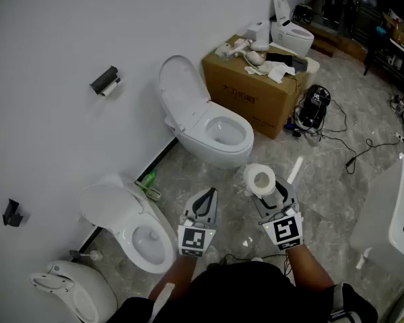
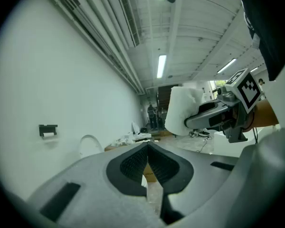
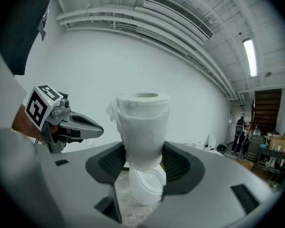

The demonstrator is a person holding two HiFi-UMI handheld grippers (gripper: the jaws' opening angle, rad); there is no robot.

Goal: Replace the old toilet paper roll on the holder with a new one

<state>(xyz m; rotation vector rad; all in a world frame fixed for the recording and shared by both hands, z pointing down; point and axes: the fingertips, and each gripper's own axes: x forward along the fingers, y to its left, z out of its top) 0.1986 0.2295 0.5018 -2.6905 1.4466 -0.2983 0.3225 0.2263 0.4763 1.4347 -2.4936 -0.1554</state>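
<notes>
Presently the right gripper [image 3: 142, 161] clamps the new toilet paper roll [image 3: 141, 122] upright between its pads, over the floor in front of a white toilet [image 1: 212, 130]. The left gripper [image 2: 147, 151] is closed with nothing between its jaws. The holder [image 1: 104, 79] carrying the old roll [image 1: 112, 88] hangs on the wall, well apart from both grippers.

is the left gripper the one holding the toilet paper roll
No, the right gripper is clamped on the toilet paper roll, while the left gripper is shut with nothing in it.
</notes>
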